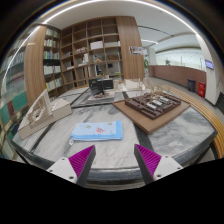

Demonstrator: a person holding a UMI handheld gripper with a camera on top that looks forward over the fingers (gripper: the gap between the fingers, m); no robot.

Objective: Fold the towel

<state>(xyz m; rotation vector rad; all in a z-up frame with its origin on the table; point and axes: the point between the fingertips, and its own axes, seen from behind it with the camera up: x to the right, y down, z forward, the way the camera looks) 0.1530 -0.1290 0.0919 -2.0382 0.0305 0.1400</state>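
Note:
A light blue towel (98, 130) lies flat on the grey marble-look table (150, 142), folded into a rough rectangle. It sits beyond my fingers, slightly to the left of them. My gripper (113, 160) is open and empty, held above the table's near edge, with the magenta pads (83, 158) spread wide apart. Nothing is between the fingers.
A wooden tray with dark pieces (150, 105) stands on the table at the back right. A wooden model (38, 112) sits at the left. Bookshelves (85, 50) line the wall behind. A dark monitor (101, 87) stands at the far table edge.

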